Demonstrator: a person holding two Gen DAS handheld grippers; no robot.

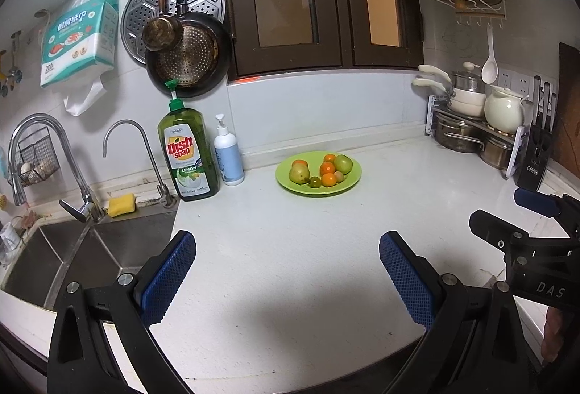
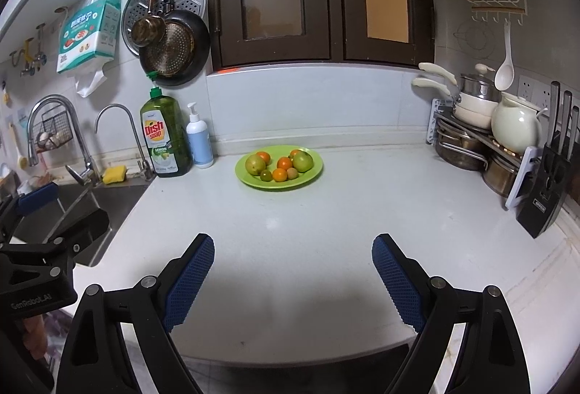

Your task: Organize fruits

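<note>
Currently, all the fruits in view lie together on the green plate (image 1: 286,180), which stands on the white counter (image 1: 290,249) toward the back wall, just right of the dish soap bottle (image 1: 188,154) and the small pump bottle (image 1: 228,154). From the left gripper (image 1: 286,280) the plate lies at roughly 12 o'clock, well ahead of the fingertips; from the right gripper (image 2: 293,280) it lies at about 11 o'clock, likewise well ahead. The plate is round and gives no long axis to align with. On it sit two larger green fruits, one at its 9 o'clock side (image 2: 255,164) and one at its 3 o'clock side (image 2: 302,161), with several small orange fruits (image 2: 284,162) and smaller green and brownish ones between and in front of them. Neither gripper is clearly nearer; the plate sits slightly more centred in the left wrist view. Both grippers hang over bare counter near its front edge, side by side. Each has its jaws spread wide, and the blue pads (image 1: 170,274) hold and touch nothing. No fruit is visible off the plate. This arrangement fits two readings: the fruits gathered as the task wants, or a mixed pile awaiting sorting by kind. The pictures do not settle which. Any approach to the plate would run forward across open counter, with no obstacle in the path.
</note>
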